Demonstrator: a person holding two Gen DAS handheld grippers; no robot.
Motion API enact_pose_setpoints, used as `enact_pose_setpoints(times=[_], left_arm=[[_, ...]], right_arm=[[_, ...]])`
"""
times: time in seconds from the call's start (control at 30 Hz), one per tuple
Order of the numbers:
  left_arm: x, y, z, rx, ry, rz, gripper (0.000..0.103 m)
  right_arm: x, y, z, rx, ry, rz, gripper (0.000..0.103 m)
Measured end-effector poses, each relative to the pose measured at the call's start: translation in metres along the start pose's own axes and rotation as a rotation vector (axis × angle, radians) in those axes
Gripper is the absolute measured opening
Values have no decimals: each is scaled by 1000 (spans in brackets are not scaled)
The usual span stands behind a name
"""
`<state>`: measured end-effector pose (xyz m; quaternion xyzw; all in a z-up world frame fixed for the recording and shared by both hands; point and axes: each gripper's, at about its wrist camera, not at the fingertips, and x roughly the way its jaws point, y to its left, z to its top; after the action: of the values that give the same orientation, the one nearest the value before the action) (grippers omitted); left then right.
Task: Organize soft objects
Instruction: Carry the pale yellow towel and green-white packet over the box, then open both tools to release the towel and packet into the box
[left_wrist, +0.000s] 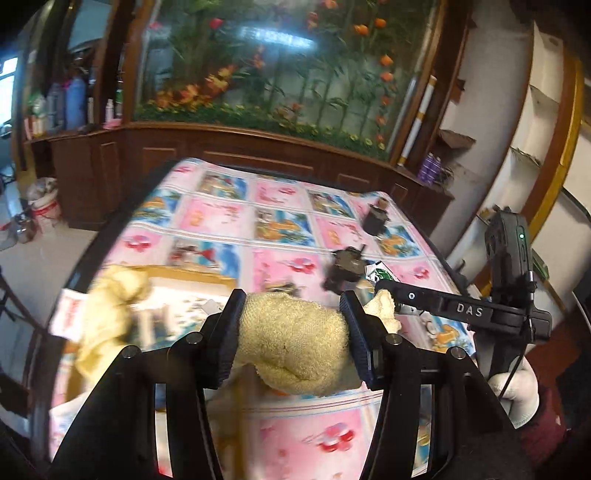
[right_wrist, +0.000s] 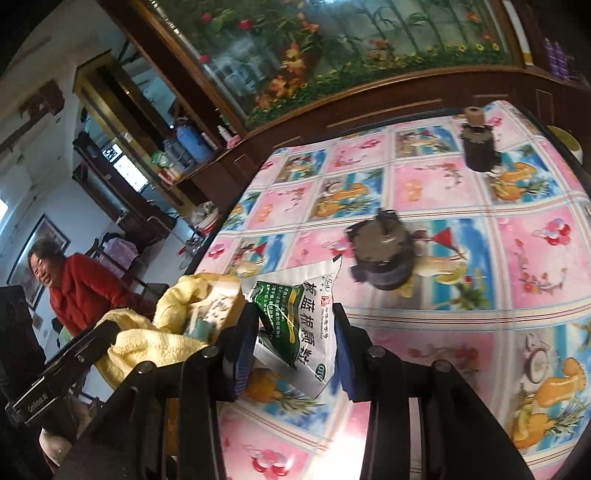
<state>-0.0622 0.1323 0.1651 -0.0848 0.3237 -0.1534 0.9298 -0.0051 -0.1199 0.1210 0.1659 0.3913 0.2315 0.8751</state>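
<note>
Am clamping left hand-held gripper (left_wrist: 293, 338) across bunched yellow terry towel (left_wrist: 295, 339), long axis crosswise; right hand-held gripper (right_wrist: 293, 350) pinching green-white sachet (right_wrist: 295, 325).

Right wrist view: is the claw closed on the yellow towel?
No, the right claw grips a green-and-white sachet; the yellow towel lies beside it.

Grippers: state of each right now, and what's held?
Left gripper: closed on the yellow towel.
Right gripper: closed on the green-and-white sachet.
</note>
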Motion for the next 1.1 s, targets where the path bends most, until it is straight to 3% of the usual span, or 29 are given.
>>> enact_pose_setpoints(times=[0.33,0.57,0.73,0.83,1.1], left_arm=[[-34,97,-31,-119,-31,217,52],[-24,151,-58,-246,12,263,52],[2,163,-72,-272,84,280,53],[9,158,-72,-241,86,301,54],[-4,145,-76,-193,93,339,57]], right_arm=[[65,101,-16,-165,103,104,40],[102,144,-25,-226,164,111,40],[124,160,-27,-272,197,77,40],[138,162,-26,-278,211,35,40],[187,159,-11,-285,264,-37,40]])
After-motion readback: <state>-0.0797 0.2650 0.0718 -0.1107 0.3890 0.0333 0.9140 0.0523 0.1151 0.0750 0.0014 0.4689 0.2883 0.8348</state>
